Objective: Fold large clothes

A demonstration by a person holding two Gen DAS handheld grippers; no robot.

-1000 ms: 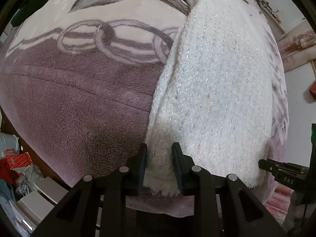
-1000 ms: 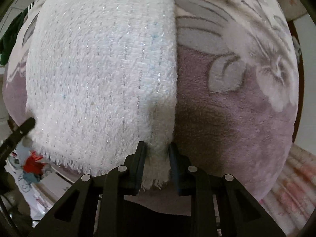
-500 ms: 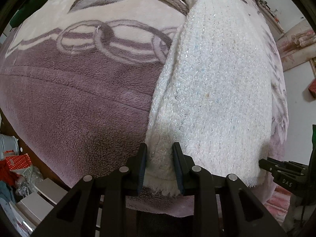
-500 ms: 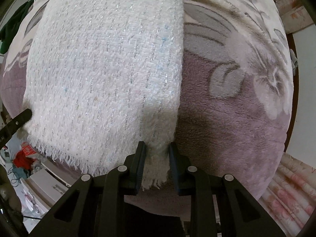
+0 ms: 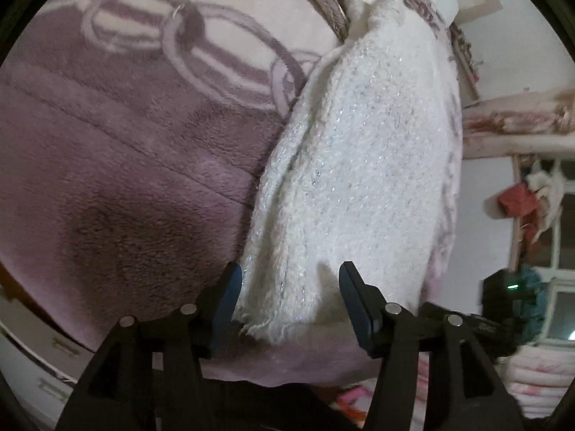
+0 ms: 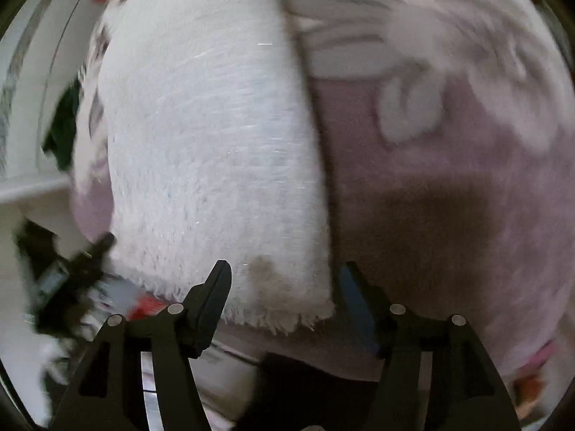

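No brand, label or writing can be read in either view. The white knitted garment [image 5: 359,165] lies folded into a long narrow strip on a mauve fleece blanket [image 5: 118,179] with a pale ring-and-leaf pattern. Its long axis runs straight away from the fingers, the fringed hem nearest them and the far end narrowing to a bunched tip.

The left gripper [image 5: 287,283] has its fingers spread wide, one to each side of the hem's left corner; the left finger [image 5: 226,298] sits just beside the folded edge, and nothing is pinched. The right gripper [image 6: 284,280] is likewise spread, its fingers straddling the hem's right corner, with the garment's right edge running just inside the right finger [image 6: 355,301]. That view is smeared with motion, so whether the cloth touches either finger there is hard to say. In the right wrist view the left gripper shows as a dark blurred shape at the hem's far-left corner.
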